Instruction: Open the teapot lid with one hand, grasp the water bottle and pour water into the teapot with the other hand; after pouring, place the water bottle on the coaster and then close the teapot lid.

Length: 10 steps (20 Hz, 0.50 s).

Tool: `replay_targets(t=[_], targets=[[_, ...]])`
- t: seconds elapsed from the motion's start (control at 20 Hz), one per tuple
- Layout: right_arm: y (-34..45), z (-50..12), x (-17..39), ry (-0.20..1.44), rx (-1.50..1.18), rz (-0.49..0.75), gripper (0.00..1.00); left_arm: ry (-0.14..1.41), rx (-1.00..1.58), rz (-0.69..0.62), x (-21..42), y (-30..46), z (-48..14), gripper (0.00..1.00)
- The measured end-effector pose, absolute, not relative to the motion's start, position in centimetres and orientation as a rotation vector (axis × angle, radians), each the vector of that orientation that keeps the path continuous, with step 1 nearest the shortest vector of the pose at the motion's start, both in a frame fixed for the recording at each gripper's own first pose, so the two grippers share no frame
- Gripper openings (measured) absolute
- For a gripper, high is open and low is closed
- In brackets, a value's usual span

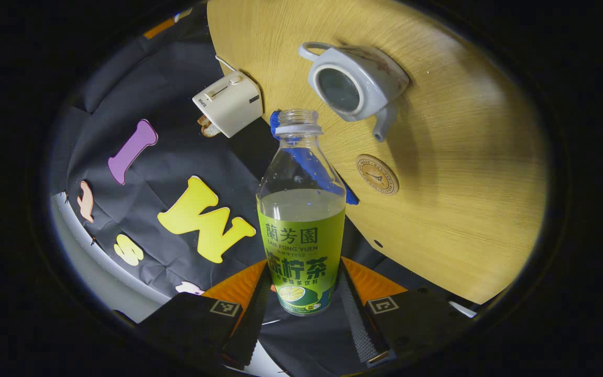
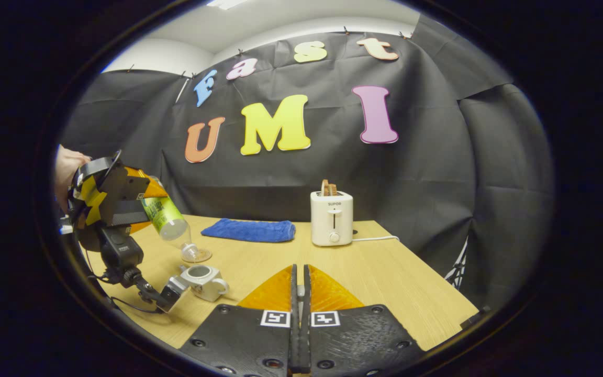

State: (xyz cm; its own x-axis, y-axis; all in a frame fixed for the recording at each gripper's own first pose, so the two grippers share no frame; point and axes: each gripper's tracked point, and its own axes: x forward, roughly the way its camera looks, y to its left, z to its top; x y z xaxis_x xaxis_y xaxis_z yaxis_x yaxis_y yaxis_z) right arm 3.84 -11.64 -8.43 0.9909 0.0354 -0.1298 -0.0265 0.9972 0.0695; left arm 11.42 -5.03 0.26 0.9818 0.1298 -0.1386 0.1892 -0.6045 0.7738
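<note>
**Bottle tipped over an open teapot: spill is the main risk**

The left tool grips the water bottle low on its label, both fingers pressing on it; the bottle is uncapped and tilted, its mouth aimed down toward the counter near the teapot, which stands with its lid off and its opening bare. In the right gripper view the bottle's mouth hangs above and a little to the side of the teapot's opening, so a stream started from here could land on the counter or on the coaster (which lies just beside the spout); a faster tilt would make that worse, since the bottle is roughly half full. The low grip could let the bottle swing or slip as it tips further. The right tool has its fingers closed together with nothing visible between them; where the lid is cannot be told. The toaster and blue cloth sit well apart from the pour.
</note>
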Motion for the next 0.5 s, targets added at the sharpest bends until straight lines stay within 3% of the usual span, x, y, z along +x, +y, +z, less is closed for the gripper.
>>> replay_targets(t=[0.25,0.5], targets=[[-11.6,-8.3,3.8,0.131,0.077,0.027,0.00,0.238,2.055,-0.143,11.0,-4.7,-1.5,0.73],[-11.3,-7.5,3.7,0.122,0.098,0.029,0.00,0.418,1.519,-0.233,8.9,-1.6,-5.1,0.73]])
